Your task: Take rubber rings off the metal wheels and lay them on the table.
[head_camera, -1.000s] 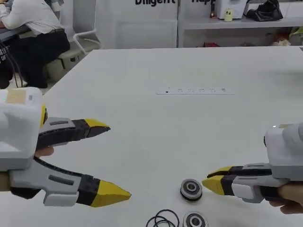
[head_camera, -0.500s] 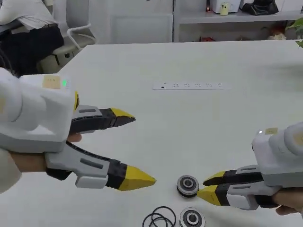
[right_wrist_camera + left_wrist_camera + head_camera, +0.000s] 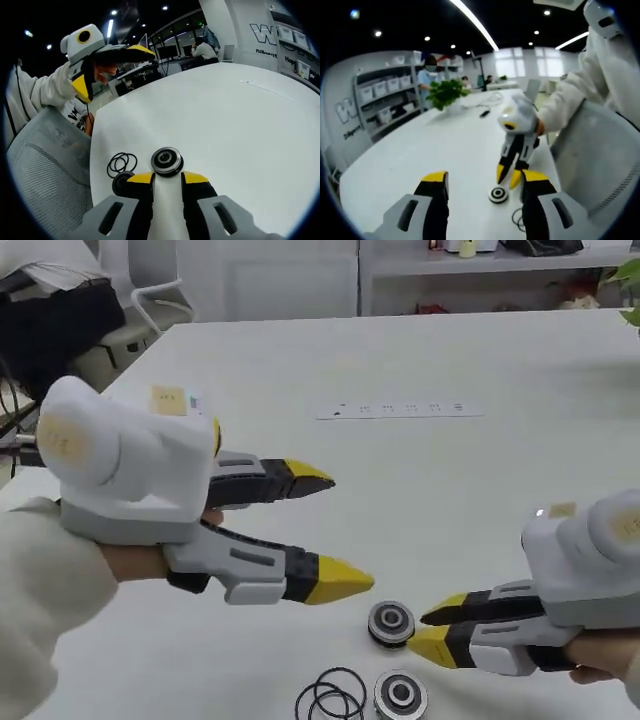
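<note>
Head view: the metal wheel (image 3: 390,623) sits flat on the white counter (image 3: 480,490) with a dark band round its rim, so I'll place everything off that. The right claw (image 3: 420,632) comes in low from the wheel's right, held roughly level by the right hand (image 3: 605,658) at the frame edge. Its yellow tips are just beside the wheel's rim, can't tell if they actually touch. Its jaws are only a narrow gap apart, nothing between them. The left claw (image 3: 350,532) hangs up off the counter on the wheel's left, jaws spread wide and empty, one tip above the other, pointing across toward the wheel. The left hand (image 3: 135,562), in a cream sleeve, wraps under its white body. A second wheel (image 3: 401,693) lies just nearer the person than the first. A little bunch of loose black rubber rings (image 3: 332,695) lies flat on the counter right beside that one, on the left-claw side. A white power strip (image 3: 400,410) lies well beyond the wheel.
</note>
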The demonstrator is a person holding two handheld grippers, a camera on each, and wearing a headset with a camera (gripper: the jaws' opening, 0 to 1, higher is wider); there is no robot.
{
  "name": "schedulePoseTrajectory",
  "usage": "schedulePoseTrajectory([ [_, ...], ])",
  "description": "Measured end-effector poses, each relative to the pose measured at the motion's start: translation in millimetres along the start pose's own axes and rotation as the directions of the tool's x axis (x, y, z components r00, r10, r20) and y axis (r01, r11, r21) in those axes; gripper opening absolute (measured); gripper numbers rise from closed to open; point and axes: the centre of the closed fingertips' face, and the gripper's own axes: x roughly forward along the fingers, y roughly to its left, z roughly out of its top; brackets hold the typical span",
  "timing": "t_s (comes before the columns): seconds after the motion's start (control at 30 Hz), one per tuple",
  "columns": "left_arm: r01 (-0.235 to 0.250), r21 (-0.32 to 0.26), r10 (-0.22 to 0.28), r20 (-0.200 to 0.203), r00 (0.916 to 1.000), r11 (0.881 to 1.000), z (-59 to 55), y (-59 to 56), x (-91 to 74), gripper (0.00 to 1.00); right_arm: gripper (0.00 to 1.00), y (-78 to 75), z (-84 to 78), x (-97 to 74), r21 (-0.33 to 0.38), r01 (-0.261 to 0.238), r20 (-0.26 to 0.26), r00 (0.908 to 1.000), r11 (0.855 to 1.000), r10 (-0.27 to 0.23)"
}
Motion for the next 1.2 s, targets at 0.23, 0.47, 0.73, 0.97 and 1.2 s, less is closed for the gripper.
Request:
schedulePoseTrajectory([
  [0.23, 0.009, 0.006, -0.008, -0.030, 0.9995, 1.000, -19.4, -2.4, 16.4, 0.52, 0.18, -0.7, -0.5, 0.8, -0.004, 0.002, 0.001, 1.0000, 1.000, -0.002],
  [0.47, 0.050, -0.009, -0.051, -0.068, 0.9964, 0.999, -37.2, -10.7, 30.0, 0.45, 0.18, -0.9, 1.1, 0.9, -0.024, 0.003, 0.007, 1.0000, 1.000, -0.003],
  [0.73, 0.095, 0.028, -0.091, -0.131, 0.9872, 0.995, -55.4, -18.9, 47.2, 0.37, 0.18, -0.6, -0.3, 2.9, -0.039, 0.002, 0.003, 1.0000, 0.999, -0.002],
  [0.97, 0.104, 0.025, -0.098, -0.157, 0.9826, 0.994, -67.7, -20.9, 59.5, 0.29, 0.17, -1.0, -2.1, 5.1, -0.052, 0.001, -0.004, 1.0000, 0.999, -0.002],
  [1.2, 0.094, -0.008, -0.094, -0.188, 0.9778, 0.996, -81.2, -20.5, 67.0, 0.25, 0.16, -1.2, -3.0, 6.5, -0.063, 0.002, -0.009, 1.0000, 0.998, -0.003],
])
